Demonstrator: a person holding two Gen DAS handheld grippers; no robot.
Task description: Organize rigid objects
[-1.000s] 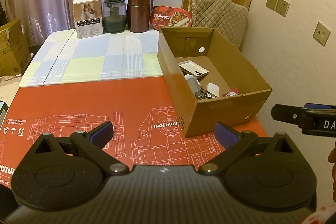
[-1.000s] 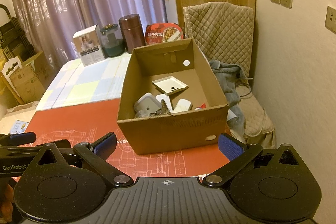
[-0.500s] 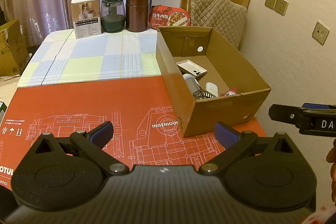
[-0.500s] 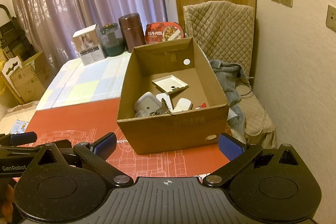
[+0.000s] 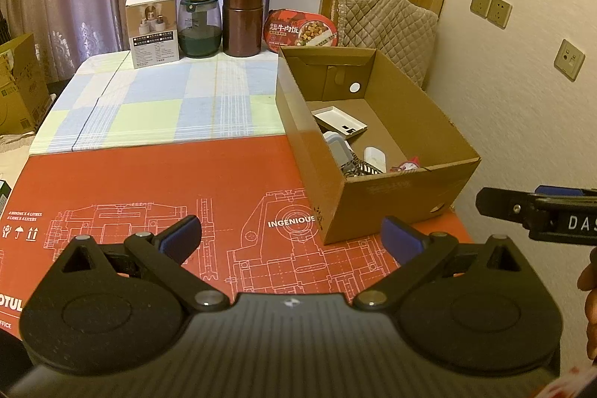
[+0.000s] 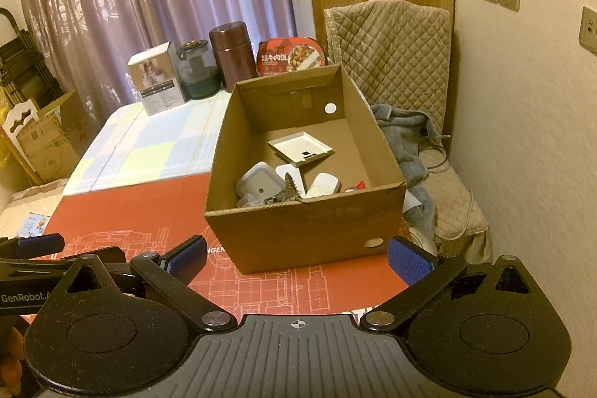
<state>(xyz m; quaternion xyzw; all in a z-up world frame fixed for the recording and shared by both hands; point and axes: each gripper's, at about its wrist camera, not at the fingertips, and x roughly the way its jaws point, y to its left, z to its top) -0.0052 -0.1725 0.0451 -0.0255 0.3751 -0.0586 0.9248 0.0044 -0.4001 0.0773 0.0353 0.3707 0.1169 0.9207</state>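
The left claw point(image 5: 291, 241) hangs released over the red mat point(image 5: 149, 196), its blue pads point(image 5: 183, 237) spread wide with nothing between them. The right claw point(image 6: 298, 258) is likewise released and empty, pads point(image 6: 408, 263) far apart.

Ahead of both sits the box point(image 6: 298, 234), an open cardboard carton resting on the right end of the surface, partly on the mat and partly on the checked cloth point(image 5: 149, 107). From the left claw it lies forward and to the right, well apart from the pads; from the right claw it stands straight ahead, its near wall just beyond the pads and between them in the view.

Inside the box lie the sorted things: a white tray point(image 6: 300, 148) flat on the floor toward the far wall, a grey case point(image 6: 259, 185) near the left wall, a white slab point(image 6: 322, 185) beside it, a dark spiky piece point(image 6: 287, 194) leaning at the near wall (what it is cannot be told), and a scrap of red point(image 6: 358, 187) at the near right corner.

Along the far edge of the surface stand a white carton point(image 5: 153, 28), a green jar point(image 5: 197, 27), a brown canister point(image 5: 242, 21) and a red meal tub point(image 5: 300, 32), all upright and well clear of both claws. A quilted chair point(image 6: 391, 62) stands behind the box.

In the left view the right claw's black finger point(image 5: 522, 207) juts in from the right edge, beside the box's near right corner.
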